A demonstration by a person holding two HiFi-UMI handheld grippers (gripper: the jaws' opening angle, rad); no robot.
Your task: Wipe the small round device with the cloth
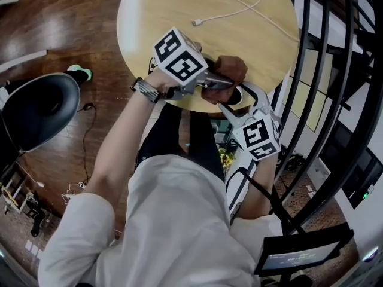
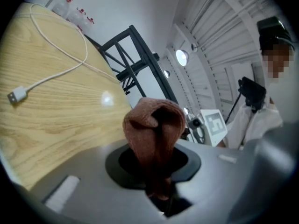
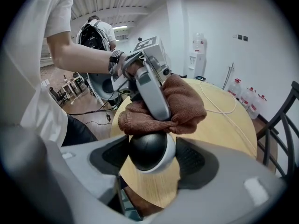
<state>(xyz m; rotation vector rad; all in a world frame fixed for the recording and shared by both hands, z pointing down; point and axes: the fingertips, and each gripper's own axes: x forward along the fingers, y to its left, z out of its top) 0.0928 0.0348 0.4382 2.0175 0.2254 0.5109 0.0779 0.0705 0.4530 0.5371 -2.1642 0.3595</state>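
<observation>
My right gripper [image 3: 152, 158] is shut on the small round device [image 3: 148, 149], a black dome with a white rim, held just over the near edge of the round wooden table [image 3: 219, 125]. A brown cloth [image 3: 184, 106] lies bunched on top of the device. My left gripper [image 3: 156, 99] is shut on that cloth and presses it down from above. In the head view the cloth [image 1: 232, 69] sits past the left gripper [image 1: 218, 82], with the device [image 1: 235, 97] just below it in the right gripper [image 1: 238, 105]. In the left gripper view the cloth [image 2: 154, 129] sticks up from between the jaws.
A white USB cable [image 1: 230, 8] lies across the far part of the table [image 1: 149, 17]. A black chair [image 1: 39, 109] stands at the left. A black metal railing [image 1: 323, 70] runs close along the right. Water bottles [image 3: 243, 97] stand by the far wall.
</observation>
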